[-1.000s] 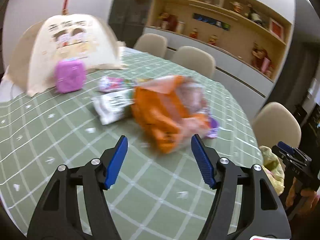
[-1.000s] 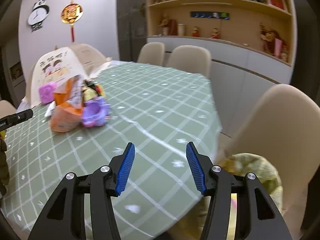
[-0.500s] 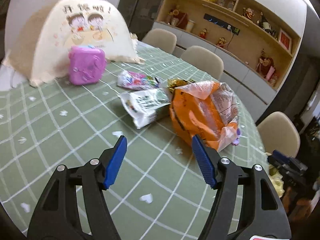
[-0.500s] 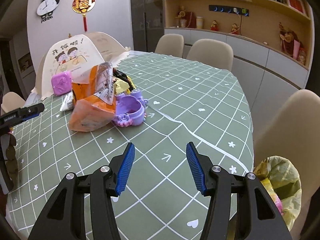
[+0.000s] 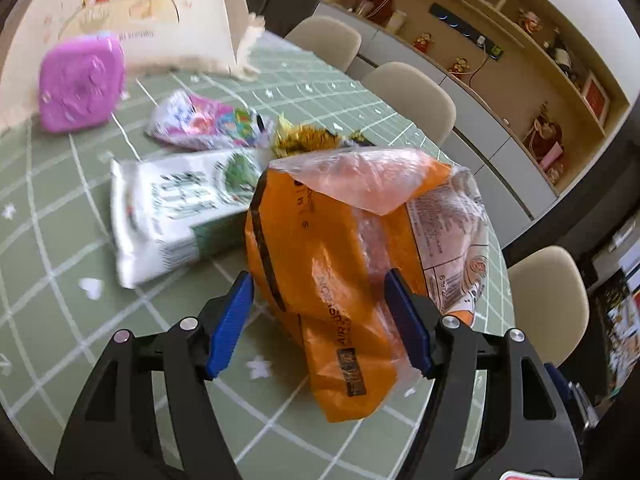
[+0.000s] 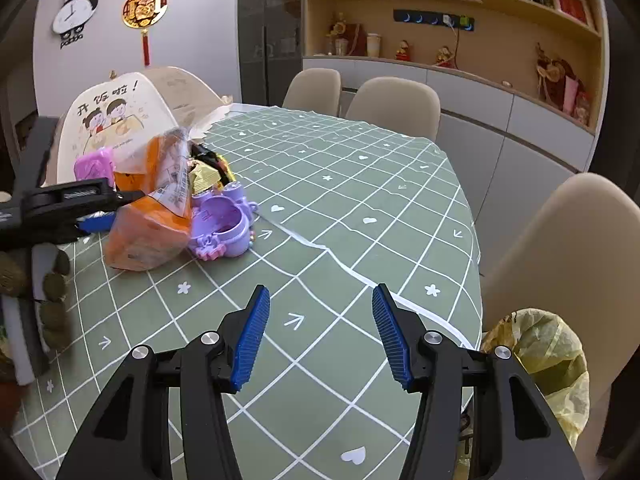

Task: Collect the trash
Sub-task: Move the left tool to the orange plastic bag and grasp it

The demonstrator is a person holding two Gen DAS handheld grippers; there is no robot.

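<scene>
The tablecloth is sage green with a white grid. The bag is orange; the box at far left is pink.

Around the orange bag on the green checked table I count four pieces of wrapper litter in all: that one orange bag, one white and green packet just left of it, one pink printed wrapper behind that, and one crumpled gold foil behind the bag. There are two purple plastic pieces: one square box well left, one round case touching the bag. One food cover, three beige chairs, one lined bin.
</scene>
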